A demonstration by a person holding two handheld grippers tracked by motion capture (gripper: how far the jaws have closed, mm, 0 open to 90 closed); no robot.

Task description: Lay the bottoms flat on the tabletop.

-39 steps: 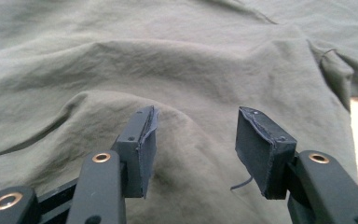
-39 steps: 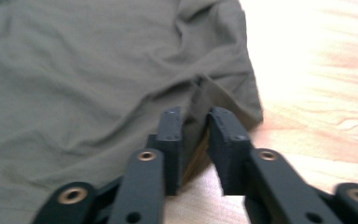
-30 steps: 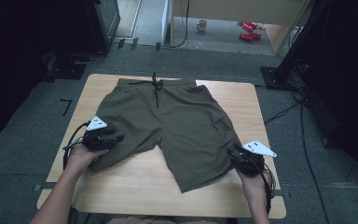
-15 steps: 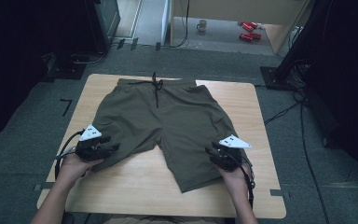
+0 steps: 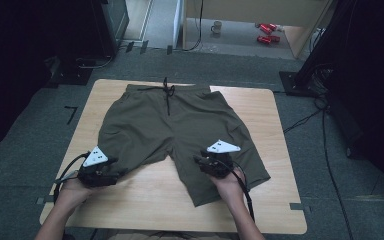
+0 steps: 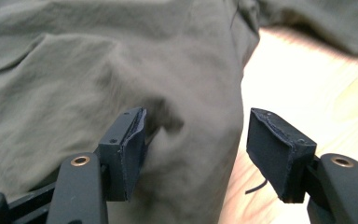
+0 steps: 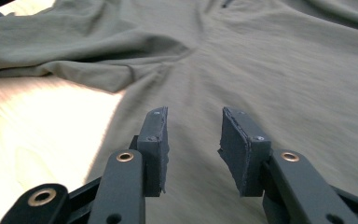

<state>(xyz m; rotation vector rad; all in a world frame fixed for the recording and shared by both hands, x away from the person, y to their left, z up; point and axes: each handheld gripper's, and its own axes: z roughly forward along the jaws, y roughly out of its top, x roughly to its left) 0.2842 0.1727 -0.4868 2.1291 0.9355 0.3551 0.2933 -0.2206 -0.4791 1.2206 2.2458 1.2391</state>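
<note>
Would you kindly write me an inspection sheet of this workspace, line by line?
Surface: wooden table, bare around the garment.
Job's things: olive shorts spread flat, waistband and drawstring at the far edge, legs toward the person.
Clutter: nothing seen on the table.
Grippers: left claw open at a leg hem, its jaws just opening, cloth beneath them; right claw open above the other leg, gripping nothing.
Cables: black cable trailing from the left claw; more cables on the floor.
Surroundings: grey floor; red cans; mug.

Wooden table (image 5: 145, 200), olive shorts (image 5: 180, 125) spread flat
</note>
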